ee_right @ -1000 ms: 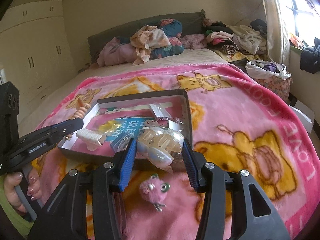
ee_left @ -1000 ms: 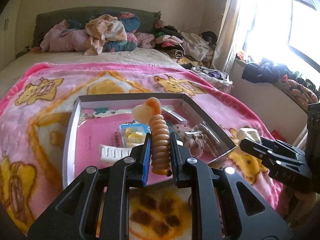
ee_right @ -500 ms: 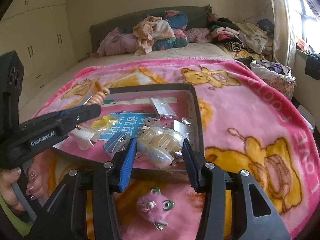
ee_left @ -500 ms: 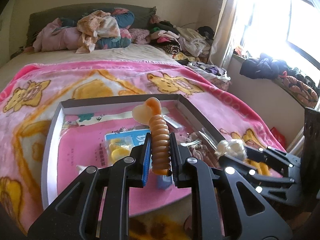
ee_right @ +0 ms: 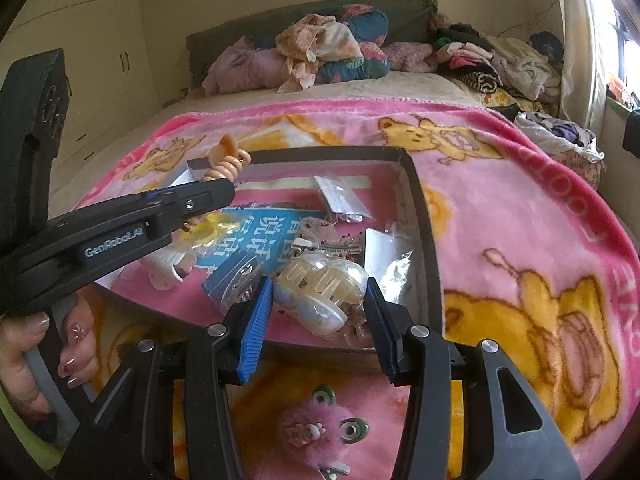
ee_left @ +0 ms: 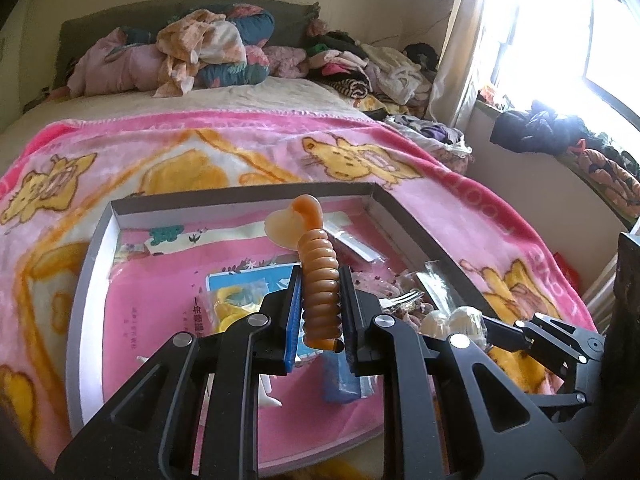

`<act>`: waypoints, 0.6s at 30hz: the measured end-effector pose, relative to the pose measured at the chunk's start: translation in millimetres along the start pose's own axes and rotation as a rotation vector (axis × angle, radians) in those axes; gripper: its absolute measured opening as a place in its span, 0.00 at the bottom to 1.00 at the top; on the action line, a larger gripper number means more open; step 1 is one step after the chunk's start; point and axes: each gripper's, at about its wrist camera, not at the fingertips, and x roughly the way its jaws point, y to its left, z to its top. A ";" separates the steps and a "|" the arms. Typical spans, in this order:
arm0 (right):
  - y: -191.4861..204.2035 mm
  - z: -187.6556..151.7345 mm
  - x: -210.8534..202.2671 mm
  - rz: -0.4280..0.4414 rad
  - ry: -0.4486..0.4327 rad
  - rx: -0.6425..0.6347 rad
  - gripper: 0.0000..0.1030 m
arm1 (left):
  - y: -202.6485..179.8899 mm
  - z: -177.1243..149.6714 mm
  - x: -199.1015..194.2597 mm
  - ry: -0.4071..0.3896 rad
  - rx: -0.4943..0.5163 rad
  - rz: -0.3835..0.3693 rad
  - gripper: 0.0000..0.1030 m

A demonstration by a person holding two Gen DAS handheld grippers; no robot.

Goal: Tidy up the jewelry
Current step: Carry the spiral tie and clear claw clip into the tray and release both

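An open shallow box [ee_left: 86, 272] [ee_right: 424, 216] with a pink lining lies on the bed's pink blanket. My left gripper [ee_left: 320, 312] [ee_right: 224, 194] is shut on an orange spiral hair tie [ee_left: 320, 280] [ee_right: 228, 162] with a heart charm, held upright above the box. My right gripper [ee_right: 318, 308] [ee_left: 496, 330] is shut on a bagged cream claw clip [ee_right: 324, 286] [ee_left: 452, 320] over the box's near right part. In the box lie a white claw clip [ee_right: 168, 268], a yellow piece in a bag [ee_left: 228, 300], a blue card [ee_right: 256, 232], small clear bags and a metal clip [ee_right: 328, 246].
A fuzzy pink hair clip [ee_right: 316, 432] lies on the blanket in front of the box. Piles of clothes [ee_left: 200, 52] crowd the head of the bed and its right side. A person's hand [ee_right: 36, 360] holds the left gripper's handle. A window [ee_left: 580, 40] is at right.
Both grippers have moved forward and a little down over the box with their items still held. The box now fills more of both views.
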 end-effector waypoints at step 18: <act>-1.6 -14.7 -24.5 -0.010 -0.049 0.001 0.65 | -0.6 -7.9 11.5 0.045 0.000 0.019 0.14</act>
